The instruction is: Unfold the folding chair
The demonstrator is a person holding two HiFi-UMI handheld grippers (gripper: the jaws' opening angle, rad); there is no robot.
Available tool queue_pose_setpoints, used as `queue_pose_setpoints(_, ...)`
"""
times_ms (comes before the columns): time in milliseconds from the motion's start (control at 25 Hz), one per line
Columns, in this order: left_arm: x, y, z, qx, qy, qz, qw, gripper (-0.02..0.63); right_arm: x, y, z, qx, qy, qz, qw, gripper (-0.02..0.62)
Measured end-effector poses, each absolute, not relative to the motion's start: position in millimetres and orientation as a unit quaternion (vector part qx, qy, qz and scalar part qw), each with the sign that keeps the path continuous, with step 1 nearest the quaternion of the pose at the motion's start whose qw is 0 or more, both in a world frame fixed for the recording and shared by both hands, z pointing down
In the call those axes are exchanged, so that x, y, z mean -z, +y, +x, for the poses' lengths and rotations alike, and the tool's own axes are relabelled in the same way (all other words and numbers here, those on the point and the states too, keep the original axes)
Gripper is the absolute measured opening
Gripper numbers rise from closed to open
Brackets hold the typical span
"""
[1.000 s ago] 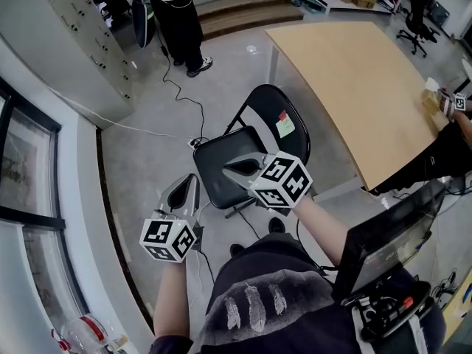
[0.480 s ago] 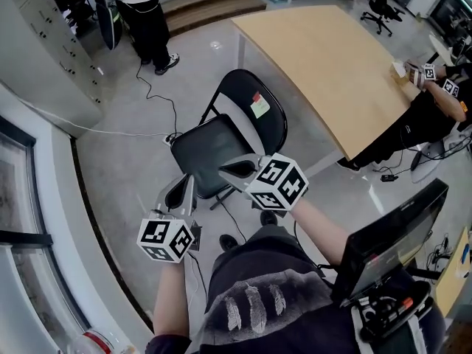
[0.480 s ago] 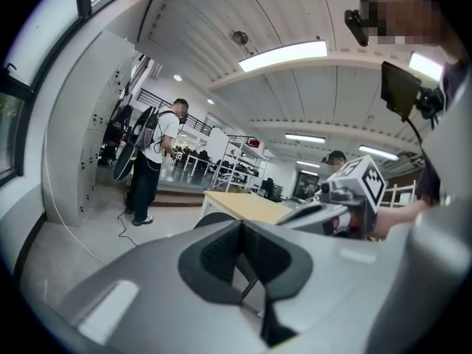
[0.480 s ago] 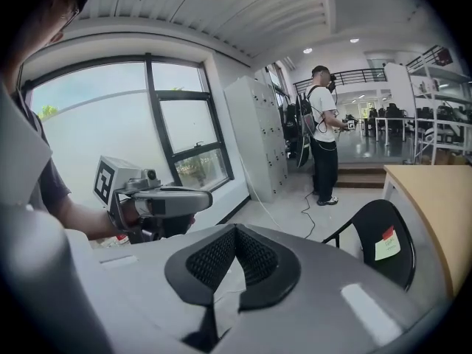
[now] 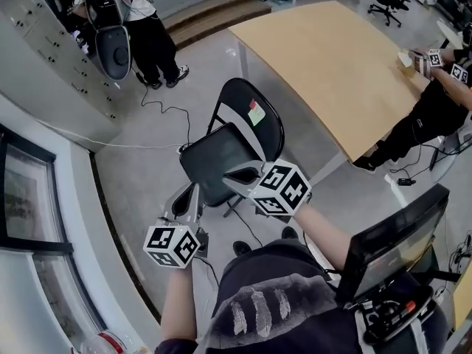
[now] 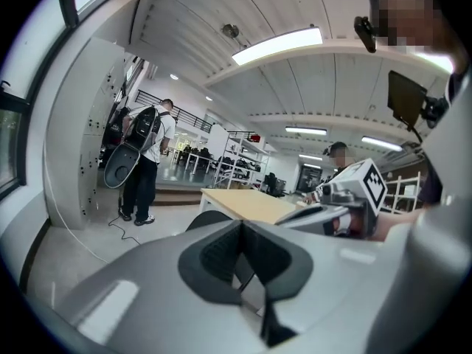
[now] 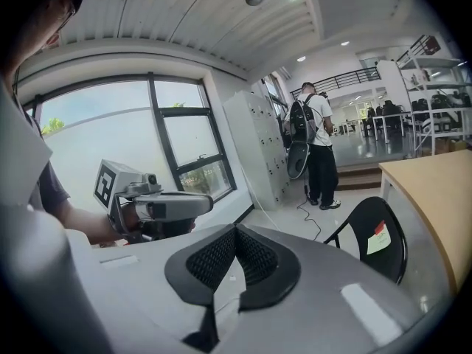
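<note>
Grey floor (image 5: 140,172) mid-frame is holding the folding chair (image 5: 232,150), seat lying flat; left gripper (image 5: 194,189) and right gripper (image 5: 230,172) are hovering closed, empty, risking nudging the seat back up

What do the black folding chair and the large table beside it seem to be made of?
Folding chair: the thin black tubes and the smooth, slightly glossy seat and back suggest painted metal; the seat could instead be vinyl padding. Table: the top is pale, matte and wood-coloured, even in tone, so probably laminate or plywood.
</note>
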State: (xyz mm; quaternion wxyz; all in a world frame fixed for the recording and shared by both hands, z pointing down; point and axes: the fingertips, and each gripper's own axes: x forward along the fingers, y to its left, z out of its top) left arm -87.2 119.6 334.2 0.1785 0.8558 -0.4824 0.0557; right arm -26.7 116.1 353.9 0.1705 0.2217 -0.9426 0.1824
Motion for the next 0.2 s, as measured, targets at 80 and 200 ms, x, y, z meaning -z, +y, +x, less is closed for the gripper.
queue_pose_setpoints(80, -334.5, 118.0, -60.8, -0.059, -0.48, 0.856, 0.181, 0.0, -352.5, 115.0, -5.9, -0.182, -0.944, 0.22, 0.165, 0.002)
queue_pose_setpoints(200, -335.7, 116.8, -18.5, -0.067, -0.476, 0.858, 0.179, 0.0, -351.3, 114.4, 29.5, -0.178, -0.947, 0.216, 0.158, 0.002)
